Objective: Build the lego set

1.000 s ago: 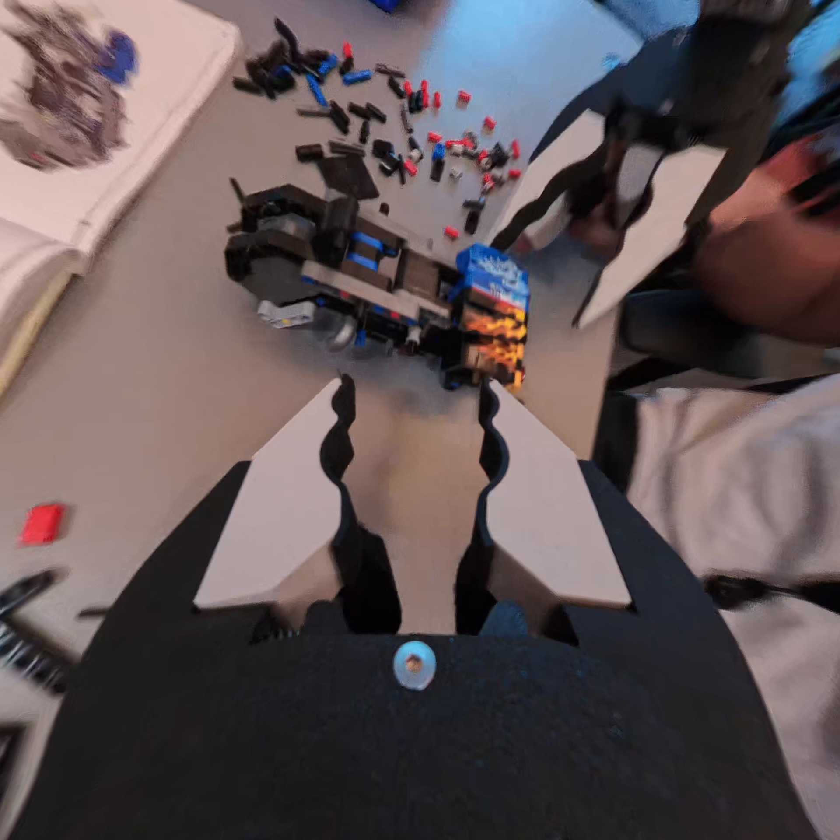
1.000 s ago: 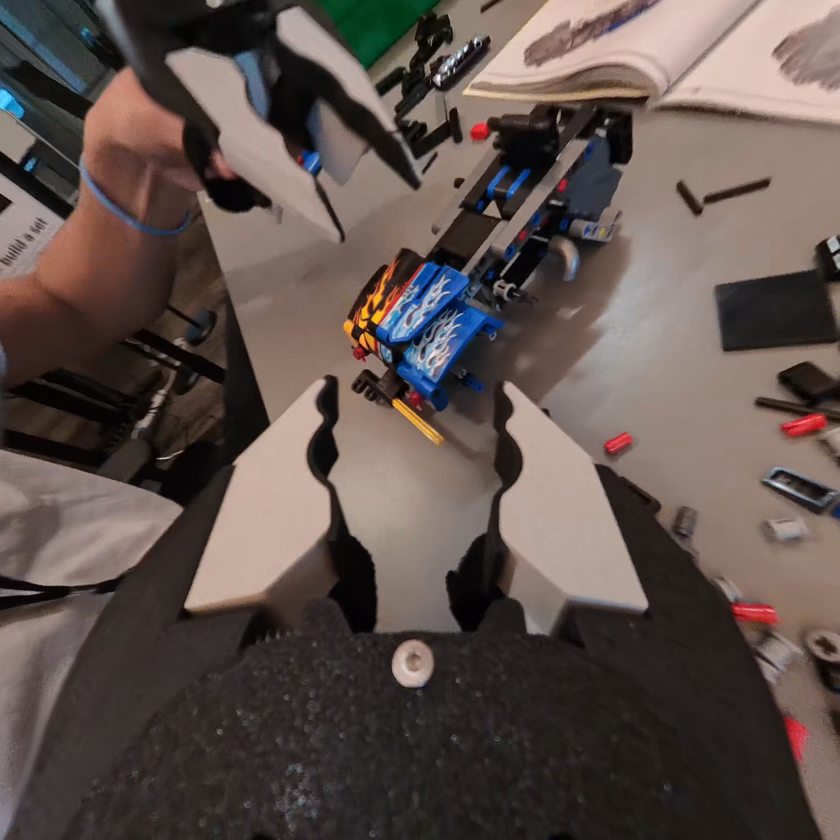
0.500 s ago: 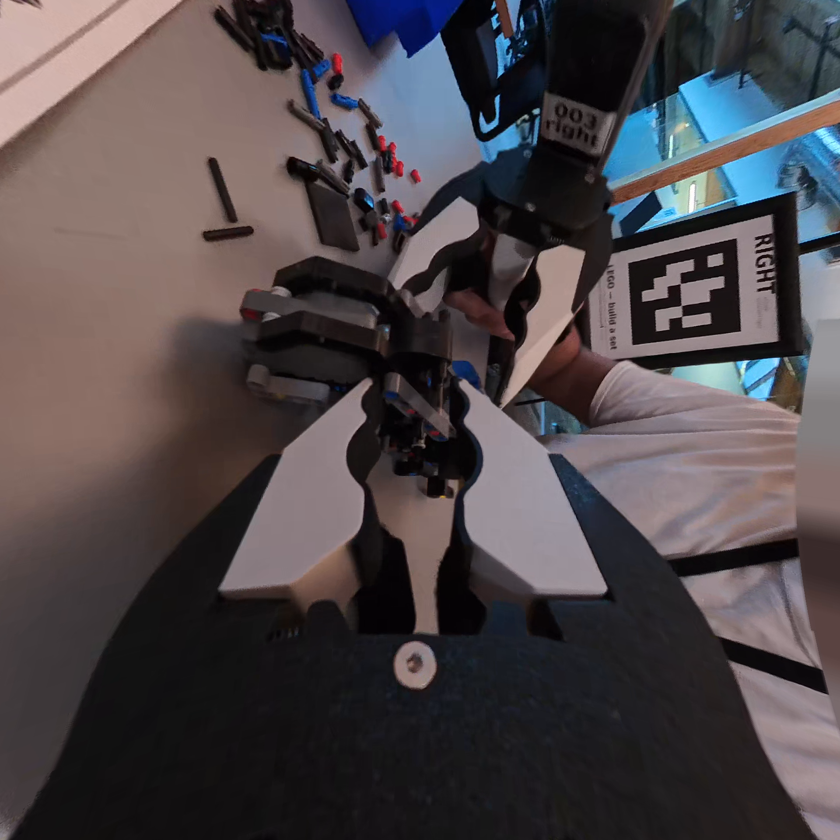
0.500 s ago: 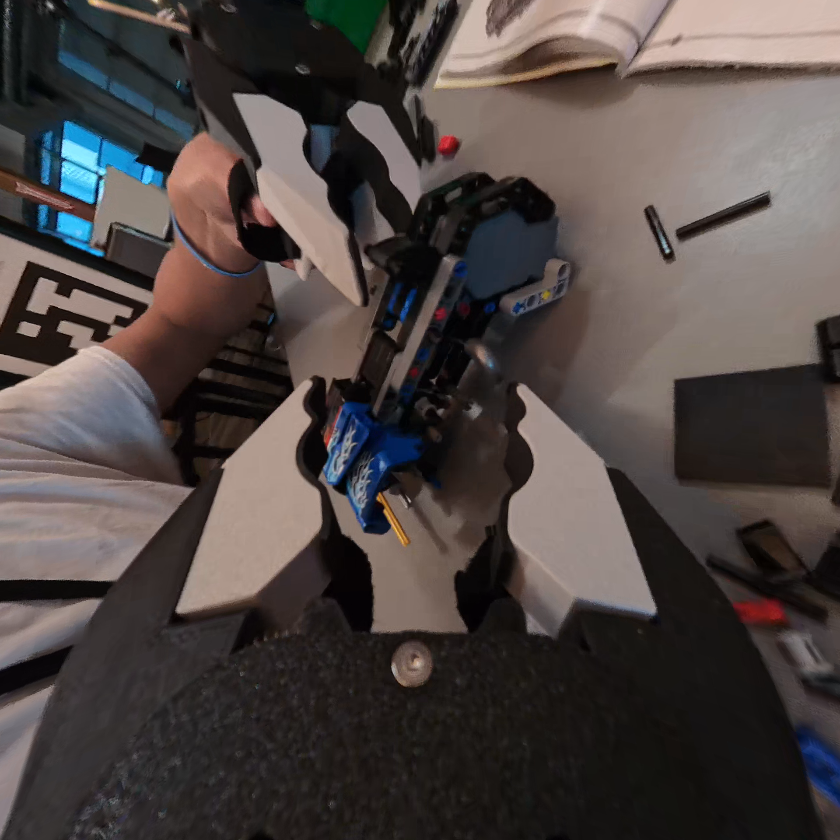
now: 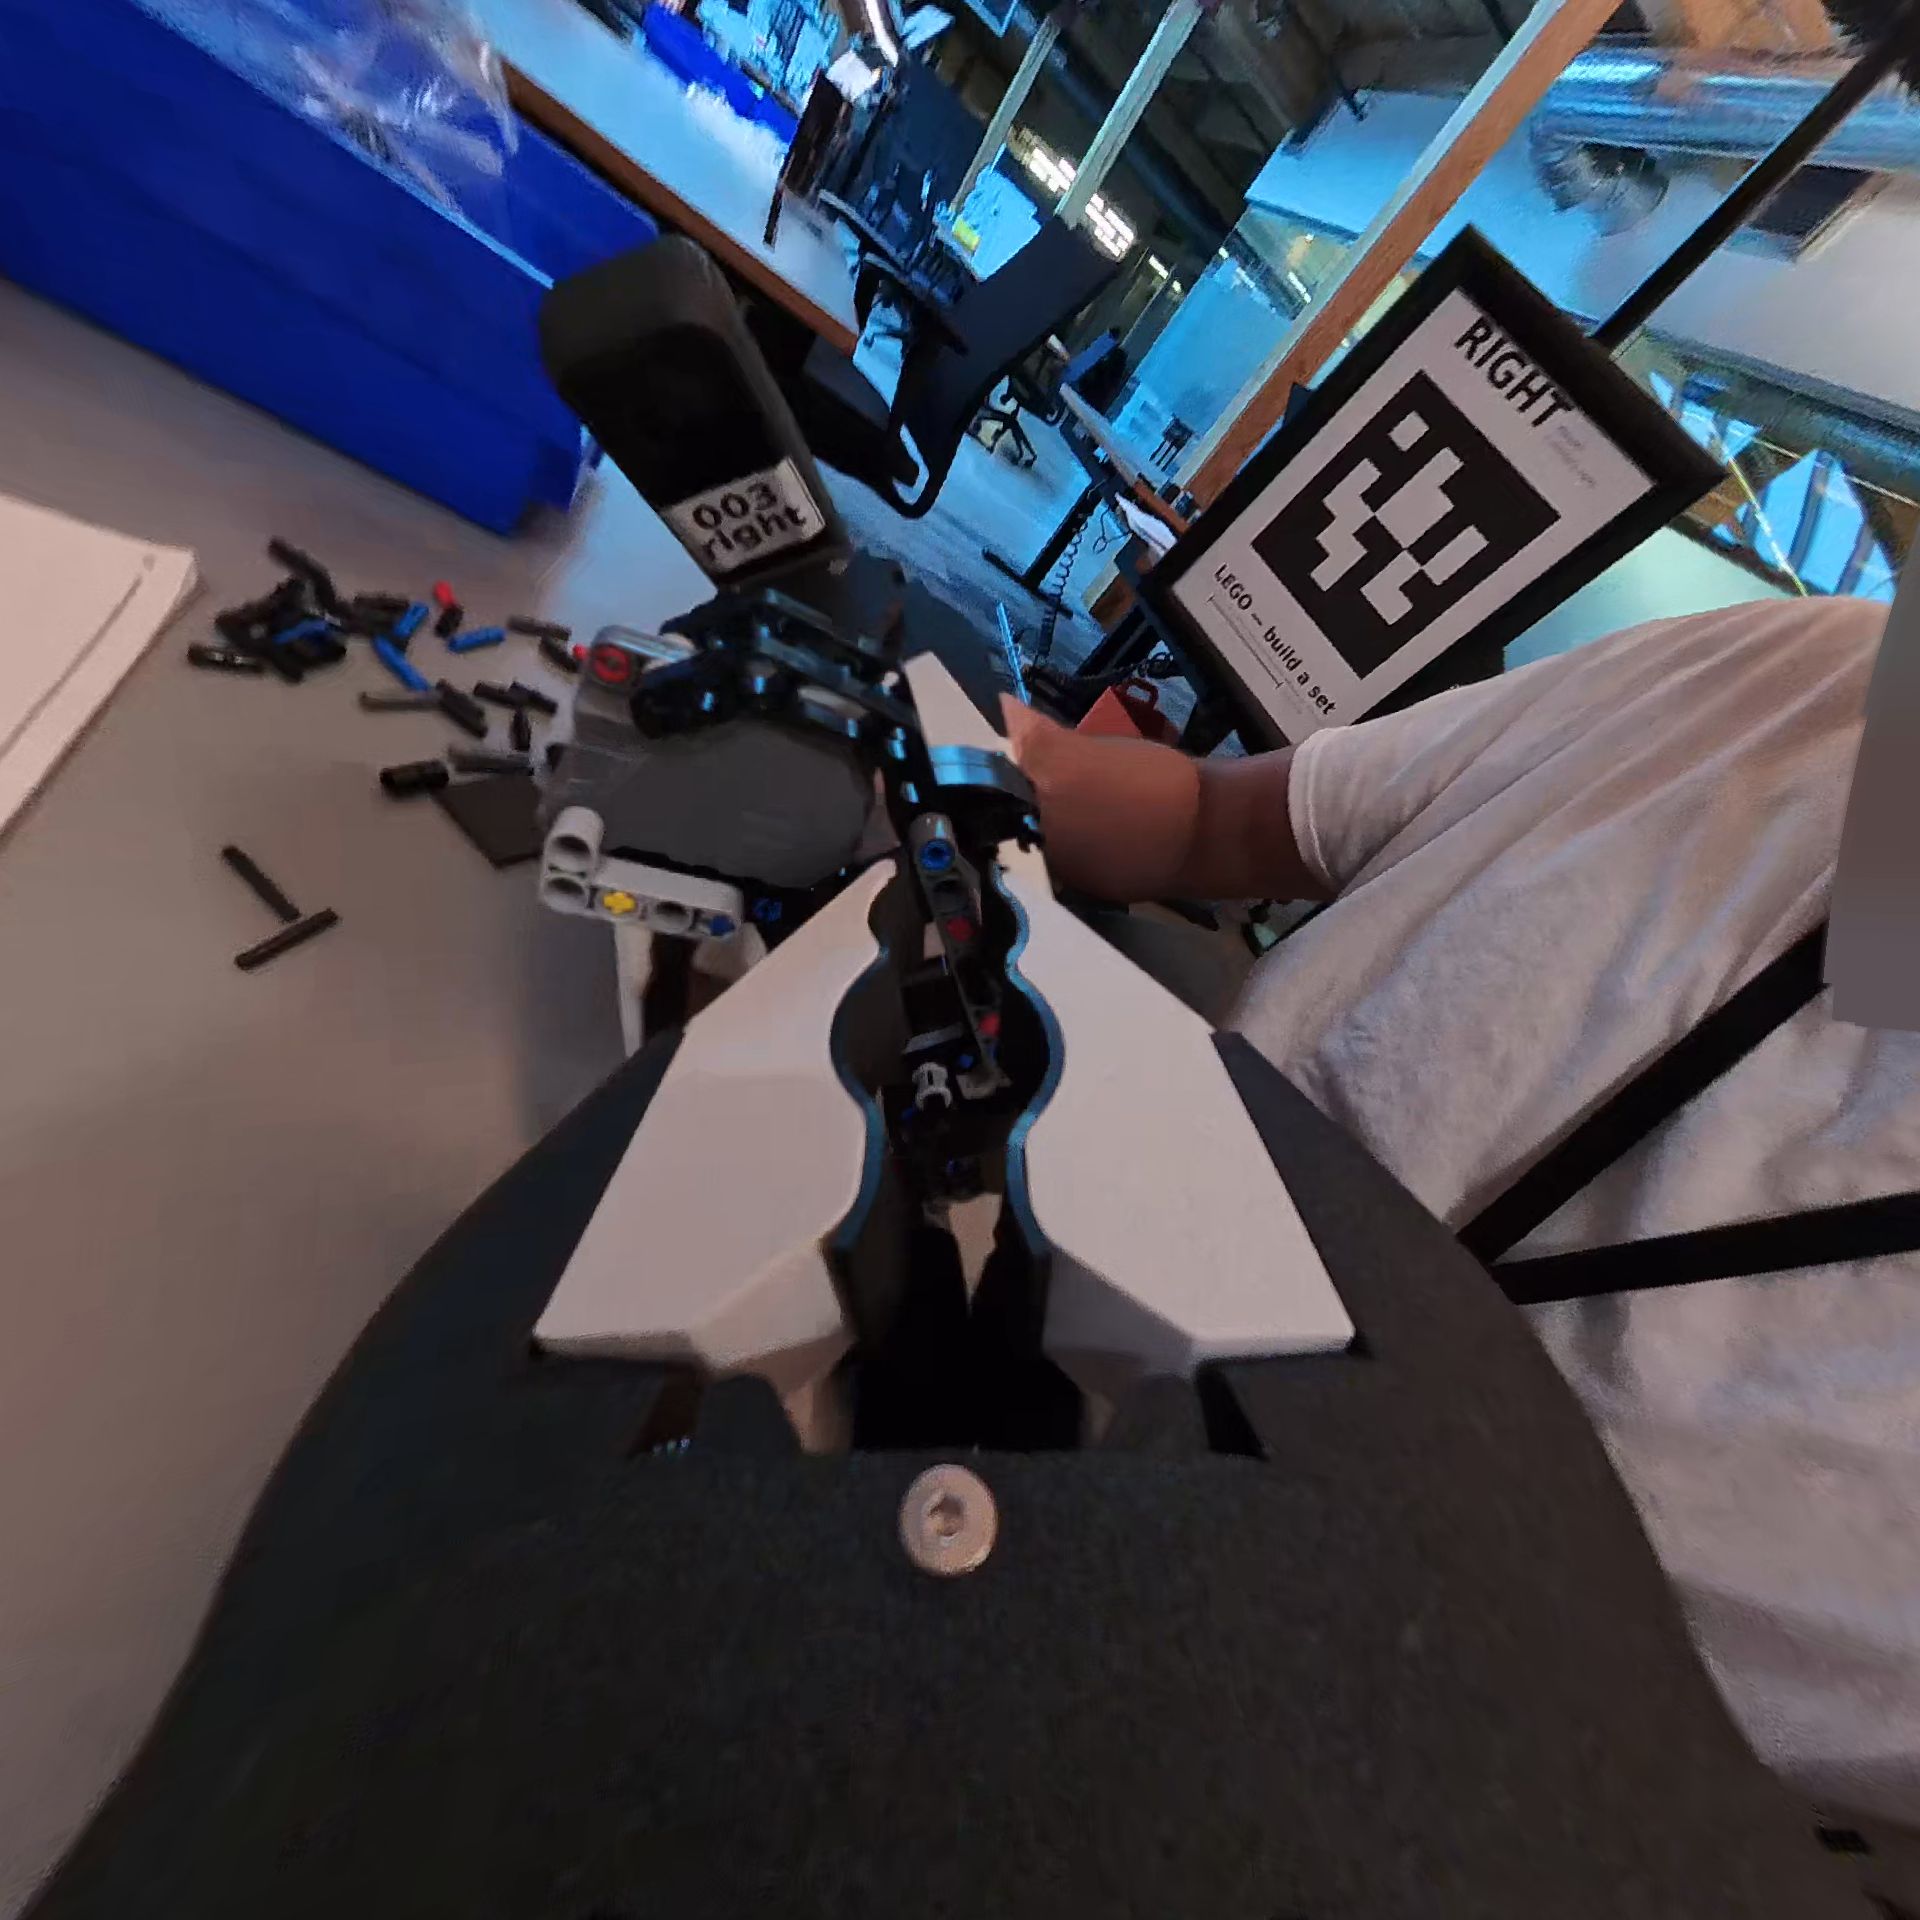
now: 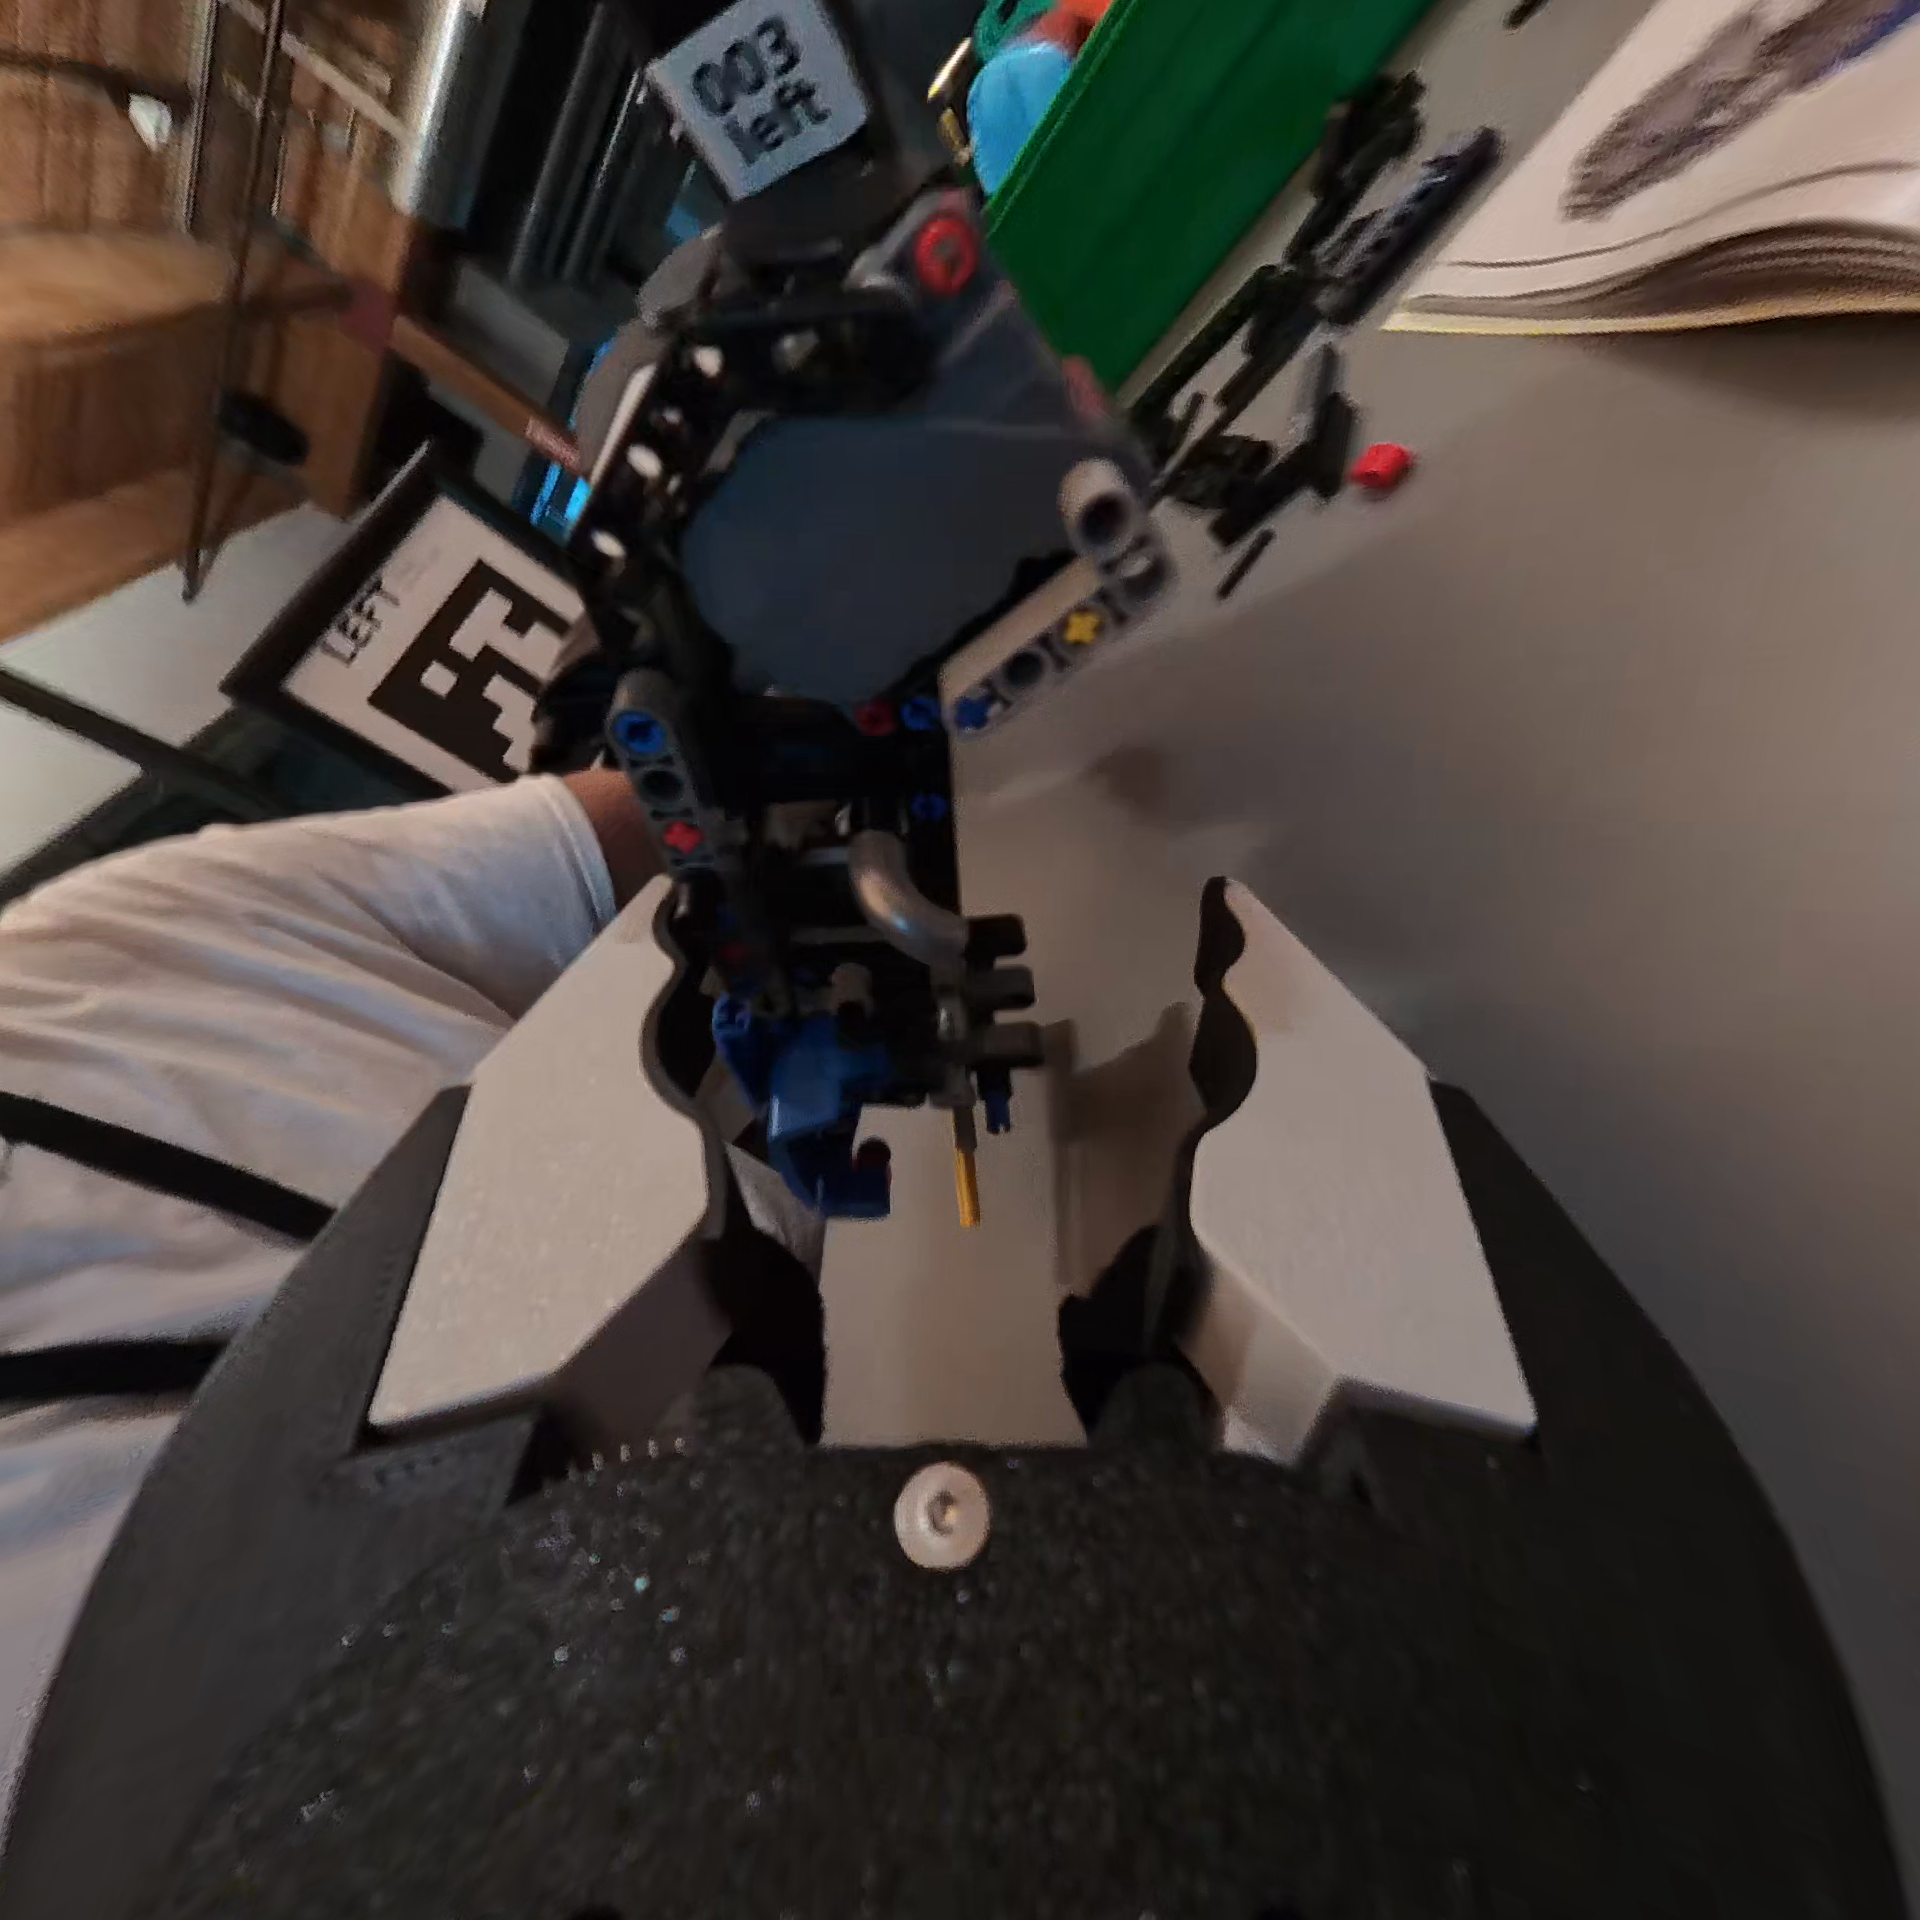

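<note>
Since a second ago the left gripper [image 5: 940, 935] has clamped the lego model [image 5: 727, 790] and tipped it off the tabletop [image 5: 208, 1091], while the right gripper [image 6: 935, 956], jaws wide, straddles its blue nose, likely to regrip.

Black-grey-blue lego car [image 5: 727, 800] tilted up, lifted off table, half-built.

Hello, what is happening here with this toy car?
A person is building a Lego car with two handheld grippers. The left gripper has its jaws shut on the car's narrow frame. The right gripper has its jaws open around the blue front end. The car looks tipped on its side at the table edge. Loose parts lie beyond.
</note>
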Demonstrator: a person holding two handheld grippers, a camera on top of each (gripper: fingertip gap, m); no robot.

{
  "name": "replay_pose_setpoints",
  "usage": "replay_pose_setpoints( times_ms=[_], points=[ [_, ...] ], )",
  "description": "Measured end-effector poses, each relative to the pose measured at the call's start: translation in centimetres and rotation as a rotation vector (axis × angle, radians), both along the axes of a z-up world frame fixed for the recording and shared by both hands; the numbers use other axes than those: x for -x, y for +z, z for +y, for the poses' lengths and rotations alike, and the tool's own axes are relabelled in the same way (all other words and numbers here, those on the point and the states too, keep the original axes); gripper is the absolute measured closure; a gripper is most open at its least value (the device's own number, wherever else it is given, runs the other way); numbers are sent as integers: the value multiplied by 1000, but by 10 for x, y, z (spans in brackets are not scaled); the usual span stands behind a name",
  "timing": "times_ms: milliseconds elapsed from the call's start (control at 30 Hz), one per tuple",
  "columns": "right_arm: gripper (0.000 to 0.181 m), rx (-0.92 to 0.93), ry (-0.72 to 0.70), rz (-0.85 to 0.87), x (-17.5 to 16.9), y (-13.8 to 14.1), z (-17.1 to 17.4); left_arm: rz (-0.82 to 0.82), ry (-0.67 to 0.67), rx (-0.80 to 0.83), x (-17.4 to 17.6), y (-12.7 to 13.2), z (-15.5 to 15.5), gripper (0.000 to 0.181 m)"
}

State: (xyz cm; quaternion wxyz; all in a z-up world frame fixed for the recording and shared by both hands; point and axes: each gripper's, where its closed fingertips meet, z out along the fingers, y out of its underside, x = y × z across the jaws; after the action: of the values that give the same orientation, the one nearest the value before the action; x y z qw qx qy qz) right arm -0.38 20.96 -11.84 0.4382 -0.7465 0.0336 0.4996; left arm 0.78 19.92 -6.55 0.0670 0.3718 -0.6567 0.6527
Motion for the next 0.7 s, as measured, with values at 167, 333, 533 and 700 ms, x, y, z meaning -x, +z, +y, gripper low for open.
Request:
replay_pose_setpoints(
  times_ms=[167, 333, 533, 700],
  points=[
    [133, -91, -22, -207, 15, 17, 7, -107, 49, -18, 6, 8, 2, 174],
    [137, -140, -158, -479, 7, 25, 19, -183, 107, -39, 13, 14, 13, 174],
    [137, -180, -256, -1050, -9, 26, 33, -199, 216, -157, 21, 3, 33, 169],
    [137, -191, -232, -1379, -3, 18, 43, -184, 288, -261, 36, -18, 48, 163]
  ],
)
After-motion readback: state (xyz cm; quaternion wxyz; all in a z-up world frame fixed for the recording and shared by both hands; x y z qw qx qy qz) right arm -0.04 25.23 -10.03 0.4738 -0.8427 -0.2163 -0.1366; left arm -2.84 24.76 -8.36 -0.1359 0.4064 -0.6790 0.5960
